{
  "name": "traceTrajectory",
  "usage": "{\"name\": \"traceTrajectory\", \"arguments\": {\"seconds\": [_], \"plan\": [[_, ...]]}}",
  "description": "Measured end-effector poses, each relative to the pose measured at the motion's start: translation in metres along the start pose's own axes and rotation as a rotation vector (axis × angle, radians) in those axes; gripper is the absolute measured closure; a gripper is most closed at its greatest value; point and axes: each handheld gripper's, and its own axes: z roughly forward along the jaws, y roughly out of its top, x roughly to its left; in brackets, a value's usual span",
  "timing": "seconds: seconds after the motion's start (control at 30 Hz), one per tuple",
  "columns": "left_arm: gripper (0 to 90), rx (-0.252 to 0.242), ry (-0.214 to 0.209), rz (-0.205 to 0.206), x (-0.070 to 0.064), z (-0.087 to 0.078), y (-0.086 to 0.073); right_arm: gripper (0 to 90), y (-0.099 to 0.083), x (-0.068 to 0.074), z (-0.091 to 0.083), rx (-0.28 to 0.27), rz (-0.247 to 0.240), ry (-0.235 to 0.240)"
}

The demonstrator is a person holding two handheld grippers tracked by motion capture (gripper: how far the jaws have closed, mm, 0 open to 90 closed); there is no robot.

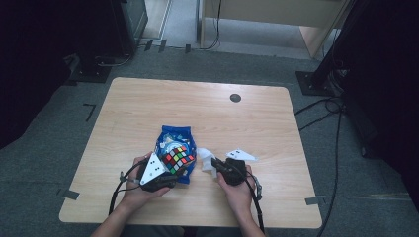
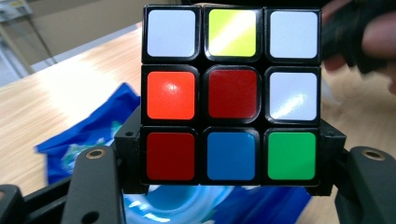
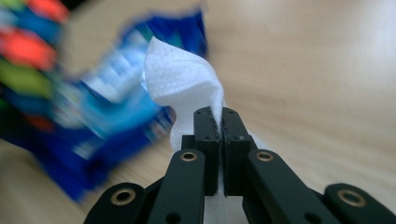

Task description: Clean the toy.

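A scrambled puzzle cube (image 1: 178, 158) (image 2: 232, 93) with white, yellow, orange, red, blue and green stickers is held just above a blue wipes packet (image 1: 173, 139) (image 2: 88, 140) (image 3: 107, 112). My left gripper (image 1: 170, 173) (image 2: 231, 163) is shut on the cube, with its jaws pressed against the cube's two sides. A white tissue (image 1: 206, 160) (image 3: 184, 86) sticks up from my right gripper (image 1: 216, 163) (image 3: 221, 116), which is shut on it, right beside the cube and the packet.
The wooden table (image 1: 207, 113) has a small dark round cap (image 1: 235, 98) at the back right. Cables (image 1: 326, 113) run over the grey floor on the right, and dark stands rise at both sides.
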Motion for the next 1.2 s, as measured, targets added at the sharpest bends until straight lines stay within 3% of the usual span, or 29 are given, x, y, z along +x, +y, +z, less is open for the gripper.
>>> {"name": "traceTrajectory", "arguments": {"seconds": [0.07, 0.13, 0.23, 0.27, 0.37, 0.57, 0.63, 0.77, 0.83, 1.0, 1.07, 1.17, 1.2], "plan": [[34.1, 0.008, -0.019, 0.018, -0.006, 0.003, 0.000, 89.0, 0.007, 0.005, -0.007, -0.056, 0.009, 0.052], [34.1, 0.011, -0.039, 0.028, -0.010, 0.005, 0.000, 89.0, 0.013, 0.013, -0.013, -0.093, 0.004, 0.133], [34.1, 0.015, -0.049, 0.037, -0.014, 0.007, 0.000, 89.0, 0.015, 0.024, -0.014, -0.095, -0.016, 0.193], [34.1, 0.017, -0.055, 0.042, -0.016, 0.008, 0.000, 89.0, 0.015, 0.024, -0.014, -0.095, -0.016, 0.193], [34.1, 0.028, -0.070, 0.064, -0.021, 0.011, 0.000, 89.1, 0.016, 0.033, -0.010, -0.086, 0.009, 0.239], [34.1, 0.020, -0.085, 0.044, -0.021, 0.011, 0.000, 89.1, 0.020, 0.042, -0.016, -0.106, 0.014, 0.347], [34.1, 0.014, -0.081, 0.021, -0.016, 0.009, 0.000, 89.0, 0.024, 0.053, -0.021, -0.118, -0.025, 0.400], [34.2, -0.012, -0.059, -0.031, -0.001, 0.001, 0.001, 88.9, 0.026, 0.058, -0.024, -0.117, -0.036, 0.402], [34.2, -0.030, -0.060, -0.048, 0.003, -0.003, 0.001, 88.8, 0.025, 0.054, -0.023, -0.110, -0.030, 0.370], [34.1, -0.044, -0.086, -0.022, 0.000, -0.005, 0.003, 88.8, 0.022, 0.037, -0.018, -0.097, 0.037, 0.302], [34.2, -0.041, -0.110, 0.007, -0.009, -0.002, 0.004, 88.8, 0.022, 0.035, -0.017, -0.096, 0.046, 0.293], [34.2, -0.022, -0.117, 0.027, -0.016, 0.003, 0.004, 88.7, 0.021, 0.035, -0.017, -0.100, 0.056, 0.294], [34.1, -0.001, -0.112, 0.016, -0.017, 0.007, 0.003, 88.6, 0.021, 0.038, -0.017, -0.108, 0.082, 0.340]]}}
